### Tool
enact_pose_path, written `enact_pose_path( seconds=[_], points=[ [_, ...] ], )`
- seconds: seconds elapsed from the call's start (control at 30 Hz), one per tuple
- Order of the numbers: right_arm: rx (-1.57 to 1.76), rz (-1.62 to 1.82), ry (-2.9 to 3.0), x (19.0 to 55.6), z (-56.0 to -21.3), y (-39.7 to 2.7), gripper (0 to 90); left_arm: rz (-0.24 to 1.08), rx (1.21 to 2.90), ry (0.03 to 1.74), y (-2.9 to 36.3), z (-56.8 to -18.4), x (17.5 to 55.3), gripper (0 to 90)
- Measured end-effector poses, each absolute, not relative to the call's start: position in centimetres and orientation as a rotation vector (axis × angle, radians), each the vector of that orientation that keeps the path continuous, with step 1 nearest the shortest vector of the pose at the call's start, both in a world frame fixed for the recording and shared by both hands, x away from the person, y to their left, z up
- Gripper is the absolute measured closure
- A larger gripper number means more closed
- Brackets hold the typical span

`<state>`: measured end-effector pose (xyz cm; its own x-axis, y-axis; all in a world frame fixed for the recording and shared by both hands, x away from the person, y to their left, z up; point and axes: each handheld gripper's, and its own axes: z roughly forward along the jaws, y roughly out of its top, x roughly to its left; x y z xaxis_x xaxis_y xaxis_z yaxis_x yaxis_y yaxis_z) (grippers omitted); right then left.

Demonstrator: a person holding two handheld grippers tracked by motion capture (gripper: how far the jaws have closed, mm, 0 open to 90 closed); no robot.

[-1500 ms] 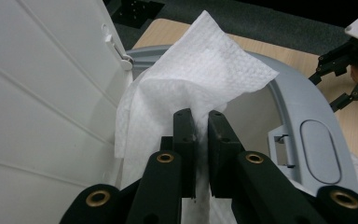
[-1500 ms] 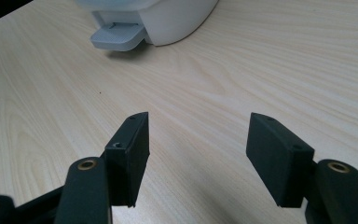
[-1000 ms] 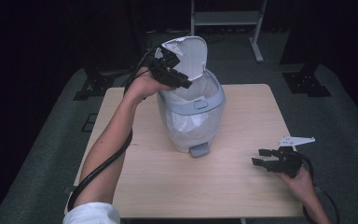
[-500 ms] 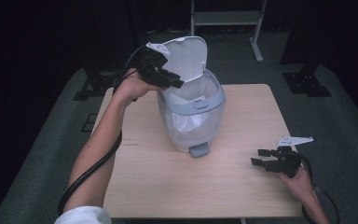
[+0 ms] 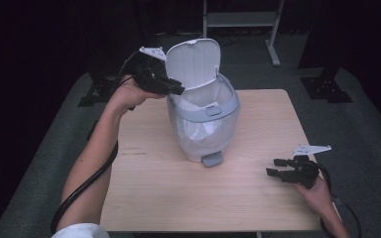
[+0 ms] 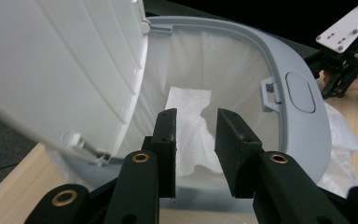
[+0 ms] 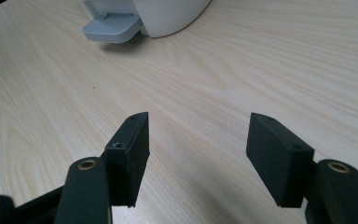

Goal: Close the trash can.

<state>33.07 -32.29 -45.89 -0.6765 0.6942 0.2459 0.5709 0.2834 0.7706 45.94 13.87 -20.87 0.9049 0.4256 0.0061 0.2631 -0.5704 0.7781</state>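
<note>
Pedal bin [image 5: 203,134]: grey-white, lined with a white bag, centre of the frame on the wooden tabletop [image 5: 178,198]; lid [image 5: 196,63] stands raised at upper centre, pedal [image 5: 211,158] faces the viewer. Left hand-held gripper [image 5: 171,88]: upper left, beside the bin's rim and below the lid; jaws narrowly parted, just closing further, nothing between them. Right hand-held gripper [image 5: 278,167]: lower right, low over the tabletop, jaws wide apart and empty, well apart from the bin.
</note>
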Motion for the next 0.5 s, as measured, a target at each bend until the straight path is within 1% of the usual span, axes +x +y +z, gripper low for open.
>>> enact_pose_path(
  seconds=[0.23, 0.5],
  points=[
    [1.198, 1.346, 2.406, 33.2, -46.1, -32.3, 38.3, 0.241, 2.206, 0.501, 15.1, -20.9, 46.1, 69.8],
    [1.208, 1.340, 2.404, 33.3, -46.2, -32.3, 38.3, 0.243, 2.205, 0.522, 16.7, -21.0, 46.5, 76.9]
  ],
)
